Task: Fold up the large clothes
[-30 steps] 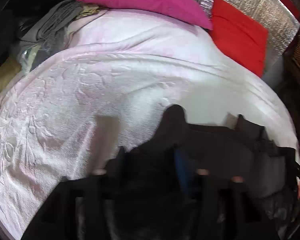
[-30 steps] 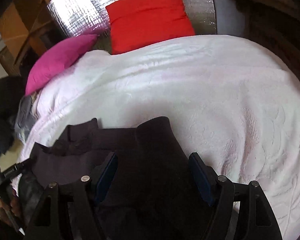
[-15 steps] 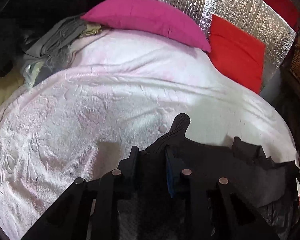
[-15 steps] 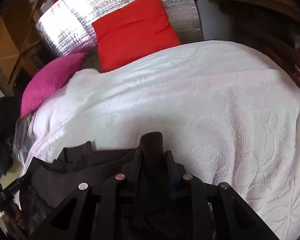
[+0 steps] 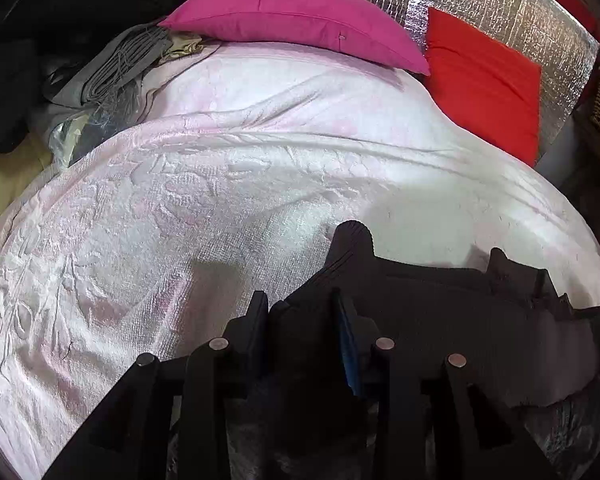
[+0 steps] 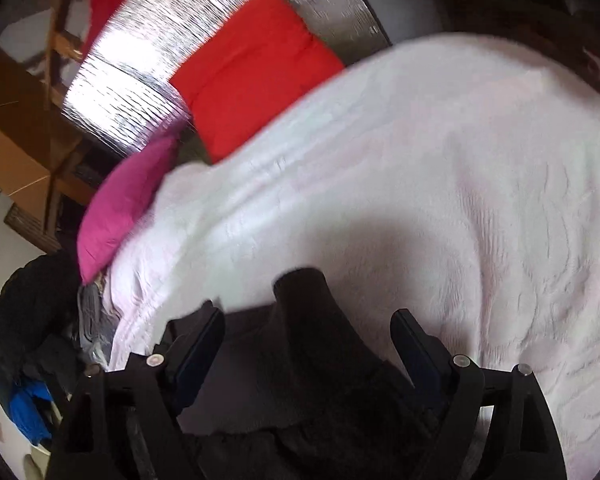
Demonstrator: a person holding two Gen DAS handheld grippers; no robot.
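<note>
The dark garment (image 5: pixel 440 320) lies bunched at the near edge of the pale bedspread (image 5: pixel 220 200). The left gripper (image 5: pixel 304 320) seems to pinch a fold, anchoring it; its jaws have just opened slightly. The right gripper (image 6: pixel 308 344) has just opened wide, straddling cloth unpressed, probably to regrip.

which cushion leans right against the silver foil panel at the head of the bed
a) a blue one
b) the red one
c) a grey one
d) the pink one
b: the red cushion stands directly against the silver foil panel, while the pink cushion lies on the white bedspread beside it.
</note>
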